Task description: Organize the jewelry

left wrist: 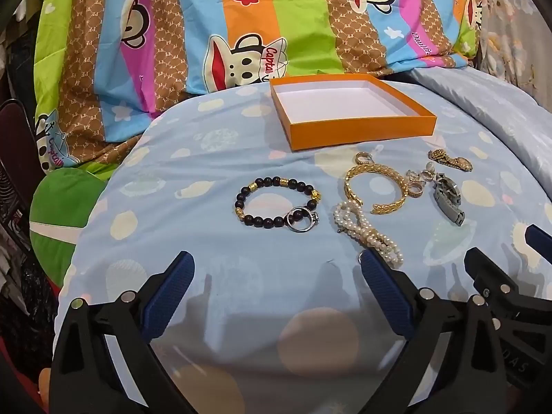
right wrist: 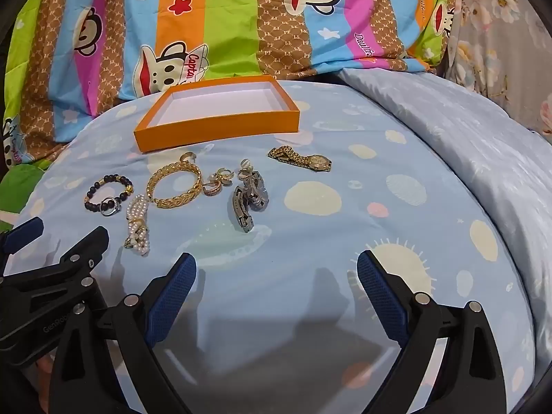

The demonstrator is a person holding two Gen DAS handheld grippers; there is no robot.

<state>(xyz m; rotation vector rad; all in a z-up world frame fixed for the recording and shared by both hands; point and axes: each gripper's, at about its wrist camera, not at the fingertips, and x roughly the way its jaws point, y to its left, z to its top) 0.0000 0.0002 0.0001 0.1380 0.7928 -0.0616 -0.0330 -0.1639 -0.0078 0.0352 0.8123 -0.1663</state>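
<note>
Pearl bracelet (left wrist: 367, 234) touching left hand-held gripper (left wrist: 276, 269), unheld

Both wrist cams sit side-by-side, angled down, near the bed; both share orange box (left wrist: 348, 114) (right wrist: 220, 114) & jewelry.

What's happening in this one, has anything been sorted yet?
Nothing yet. The left tongs and right tongs both hang open and empty over the blue bedspread. The orange box is empty. The dark bead bracelet, pearl bracelet, gold bangle, silver watch and gold watch lie loose in front of it.
</note>
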